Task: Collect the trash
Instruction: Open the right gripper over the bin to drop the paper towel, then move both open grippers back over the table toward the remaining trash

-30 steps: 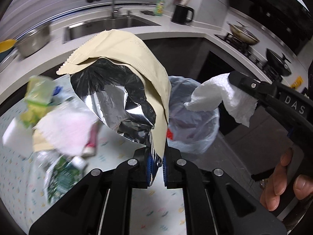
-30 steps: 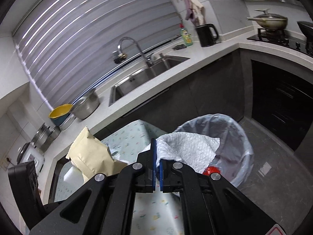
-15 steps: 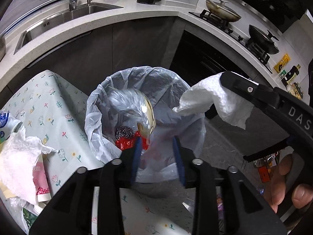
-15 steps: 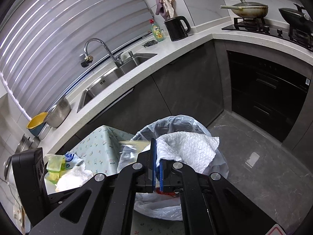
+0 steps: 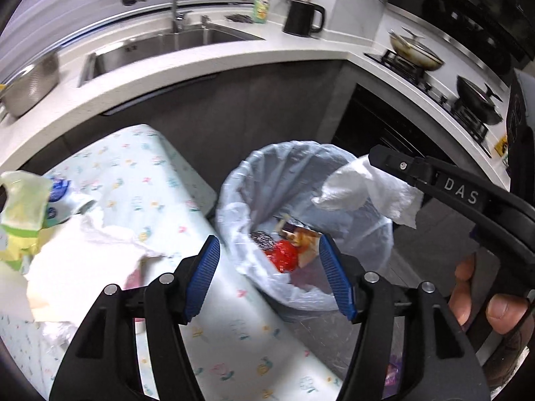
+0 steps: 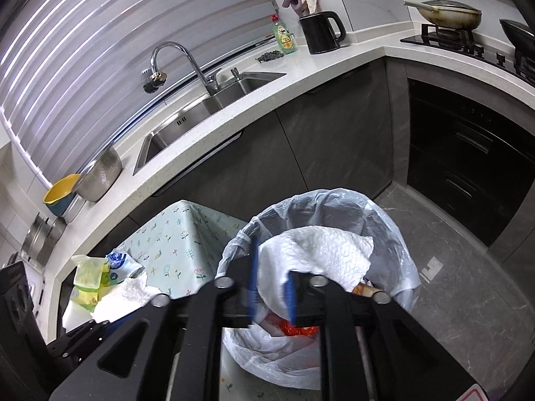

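Left tongs (image 5: 269, 274) just opened wide and empty over bin (image 6: 398, 234), right tongs (image 6: 272, 287) just opening too, paper (image 6: 321, 250) loose between jaws right above bin: soft, light, floppy, easy to rip, best pinched at a thick fold.

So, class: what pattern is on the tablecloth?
Small flowers on pale mint tablecloth; clearest in the right wrist view.

**Bin mouth open, table corner close**

The lined bin (image 5: 302, 180) stands open-topped just beside the table's (image 5: 240, 344) corner. A white paper towel (image 6: 321, 254) hangs over its mouth; trash (image 5: 50, 220) crowds the table's left edge.
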Motion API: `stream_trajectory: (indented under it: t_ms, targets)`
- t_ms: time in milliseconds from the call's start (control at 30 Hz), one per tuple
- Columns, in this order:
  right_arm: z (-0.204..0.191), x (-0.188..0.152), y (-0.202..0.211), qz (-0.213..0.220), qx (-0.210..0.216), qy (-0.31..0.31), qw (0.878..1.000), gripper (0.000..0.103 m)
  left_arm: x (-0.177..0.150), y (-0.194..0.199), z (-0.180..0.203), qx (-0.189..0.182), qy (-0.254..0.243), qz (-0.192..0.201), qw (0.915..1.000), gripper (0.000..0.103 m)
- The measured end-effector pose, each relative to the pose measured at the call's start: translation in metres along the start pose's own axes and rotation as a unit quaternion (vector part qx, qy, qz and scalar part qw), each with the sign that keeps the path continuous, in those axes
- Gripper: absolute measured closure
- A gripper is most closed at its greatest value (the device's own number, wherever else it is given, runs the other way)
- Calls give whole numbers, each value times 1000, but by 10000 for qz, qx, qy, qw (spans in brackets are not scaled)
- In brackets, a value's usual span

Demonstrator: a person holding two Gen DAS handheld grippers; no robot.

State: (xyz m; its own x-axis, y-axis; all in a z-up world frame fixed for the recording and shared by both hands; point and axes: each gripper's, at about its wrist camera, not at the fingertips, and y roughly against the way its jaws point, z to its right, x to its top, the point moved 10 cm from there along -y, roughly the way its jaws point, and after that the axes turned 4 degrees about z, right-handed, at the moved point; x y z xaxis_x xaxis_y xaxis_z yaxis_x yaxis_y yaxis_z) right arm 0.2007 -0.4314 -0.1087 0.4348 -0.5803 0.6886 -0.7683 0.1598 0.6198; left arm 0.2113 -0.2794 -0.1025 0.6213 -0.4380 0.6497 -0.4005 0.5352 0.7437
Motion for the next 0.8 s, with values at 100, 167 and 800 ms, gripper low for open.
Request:
stream_trajectory:
  t_ms: [100,167,800]
  targets:
    - [-8,-1,2,42,-27,105,9999,48,0,11,-15,162,146,107,9997,41]
    - [-13,-3,2,2,-12,154,9999,48,-1,17,-23,190,228,147,9995,41]
    - [18,-115,-49,-1489,-331,-198,9881,44,-23,64,-72,485,646,349,9961,41]
